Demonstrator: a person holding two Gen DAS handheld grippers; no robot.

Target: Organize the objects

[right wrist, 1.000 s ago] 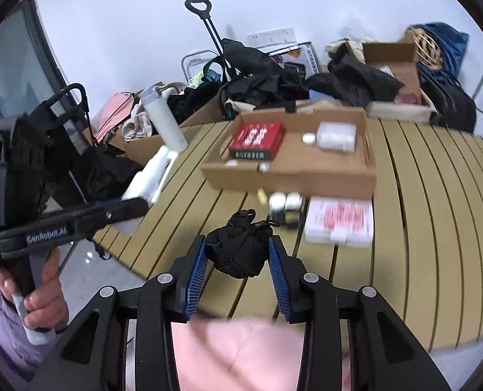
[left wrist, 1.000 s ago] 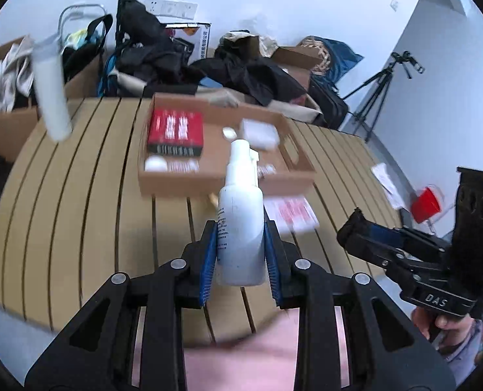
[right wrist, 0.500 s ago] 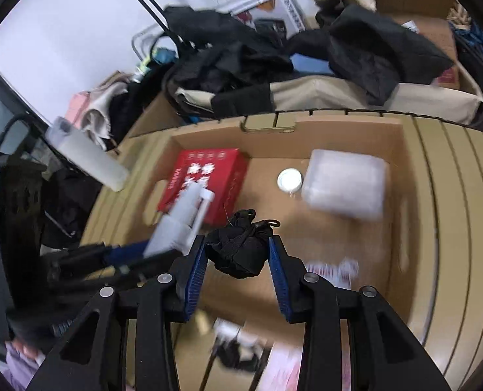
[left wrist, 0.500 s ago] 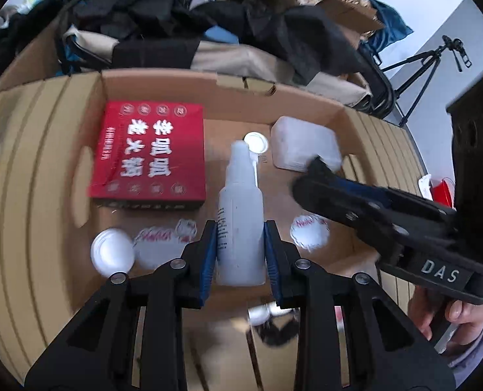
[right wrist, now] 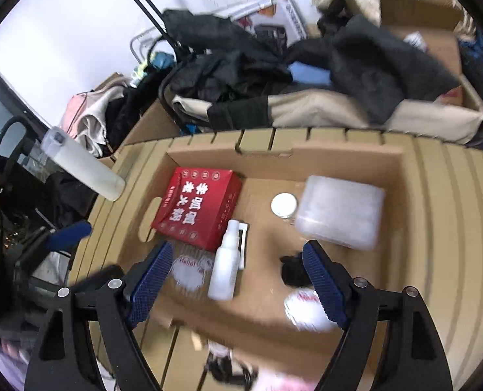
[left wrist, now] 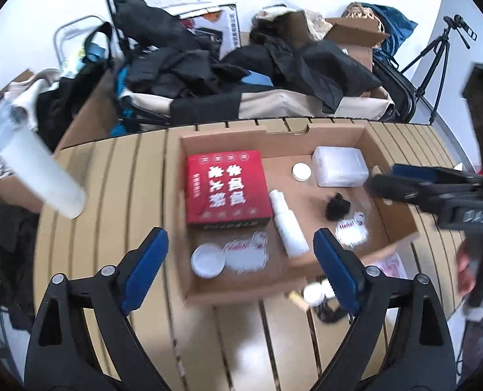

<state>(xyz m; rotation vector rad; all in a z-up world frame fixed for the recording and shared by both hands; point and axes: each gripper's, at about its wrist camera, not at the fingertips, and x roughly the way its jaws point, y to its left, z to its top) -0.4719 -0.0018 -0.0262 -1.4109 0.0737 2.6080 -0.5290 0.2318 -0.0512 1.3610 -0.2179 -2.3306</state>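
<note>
The white spray bottle (left wrist: 288, 228) lies on its side in the cardboard box (left wrist: 394, 218) just beside the red carton (left wrist: 226, 189), with the black bundle (left wrist: 337, 207) lying near it toward the clear plastic case (left wrist: 339, 166). The left gripper (left wrist: 241, 257) and right gripper (right wrist: 238, 280) hang over the box on the slatted worktop (left wrist: 111, 195). Both pairs of fingers have just been opening and stand wide apart, nothing between them.

both wrist views angled down, near, sharing cardboard box (left wrist: 401, 218)

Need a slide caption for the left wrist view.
Left gripper open over cardboard box; white spray bottle lies released beside red box.
</note>
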